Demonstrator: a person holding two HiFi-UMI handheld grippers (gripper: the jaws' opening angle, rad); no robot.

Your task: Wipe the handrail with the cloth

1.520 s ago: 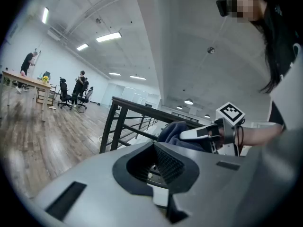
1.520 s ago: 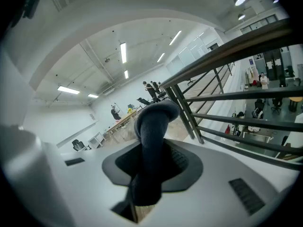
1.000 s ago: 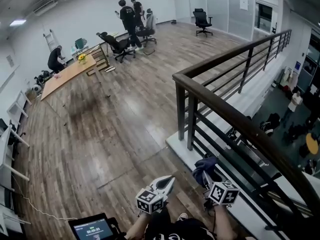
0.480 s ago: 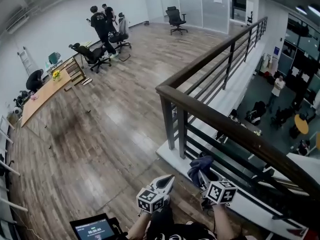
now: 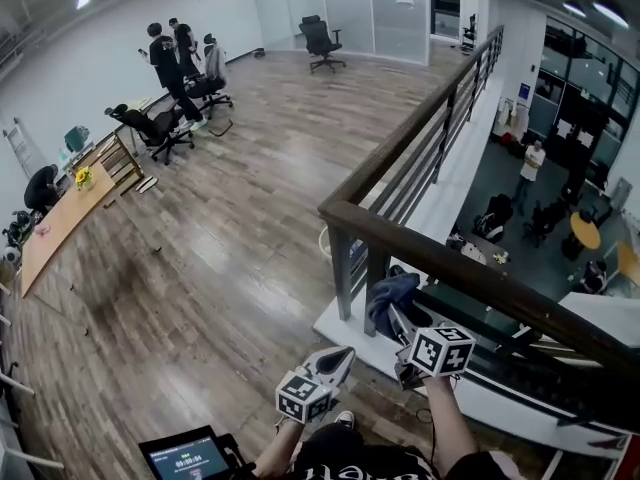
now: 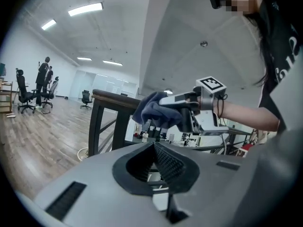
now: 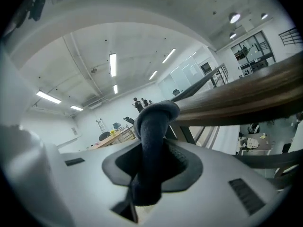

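Dark cloth [image 5: 392, 296], pinched between the jaws of the right gripper [image 5: 402, 330], has risen toward the handrail [image 5: 450, 260] — wiping looks imminent; the left gripper [image 5: 336, 360] has its jaws pressed together, empty.

Bright, even light falls from the ceiling strip lights [image 7: 112, 64] and leaves a pale sheen on the wood floor [image 5: 250, 203]. The lower hall [image 5: 545, 183] past the handrail [image 5: 470, 273] sits dimmer. Both gripper views bulge and their corners go black. The cloth [image 7: 152, 136], close to the lens, looks soft.
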